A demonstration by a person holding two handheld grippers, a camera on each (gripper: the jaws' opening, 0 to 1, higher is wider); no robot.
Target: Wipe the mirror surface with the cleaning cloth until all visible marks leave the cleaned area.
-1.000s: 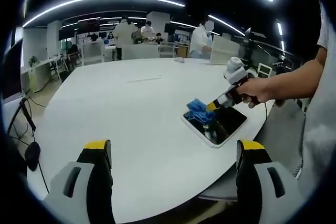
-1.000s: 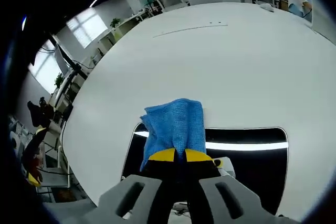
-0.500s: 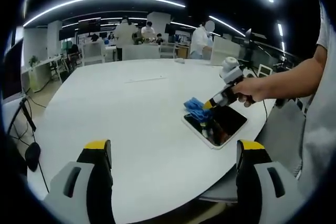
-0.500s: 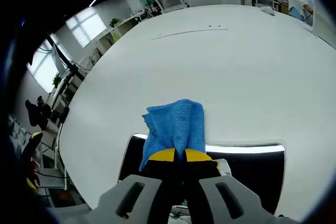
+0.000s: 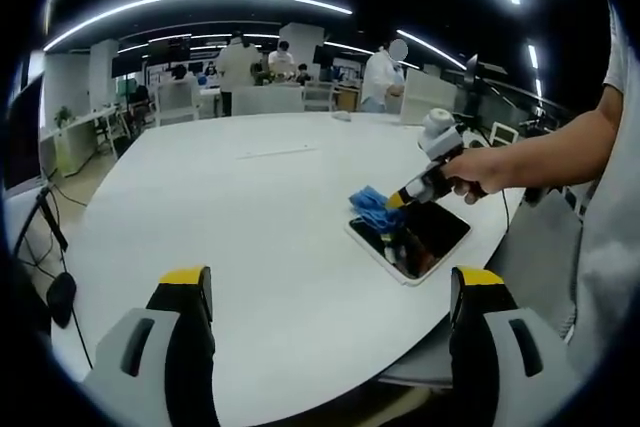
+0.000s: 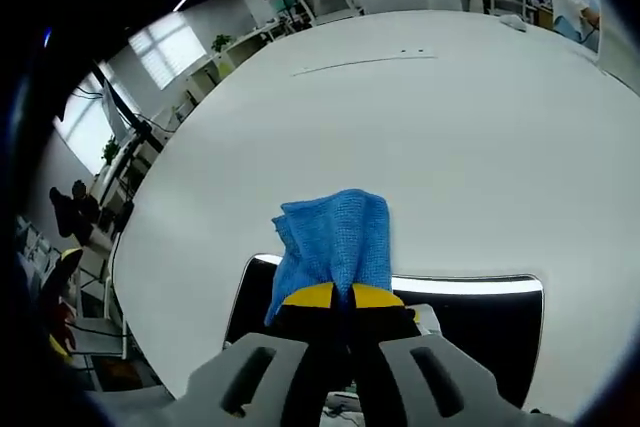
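So: one mirror [image 5: 412,238], one blue cleaning cloth [image 6: 335,244], one round white table [image 5: 250,217]. Right gripper [image 6: 348,296] is clenched on the cloth, which is pressed over the mirror's far edge and laps onto the tabletop. Mirror lies flat near the table rim on the person's side. Left gripper [image 5: 330,287] hangs released, jaws wide, over the near table edge. Broad bare tabletop beyond the mirror.
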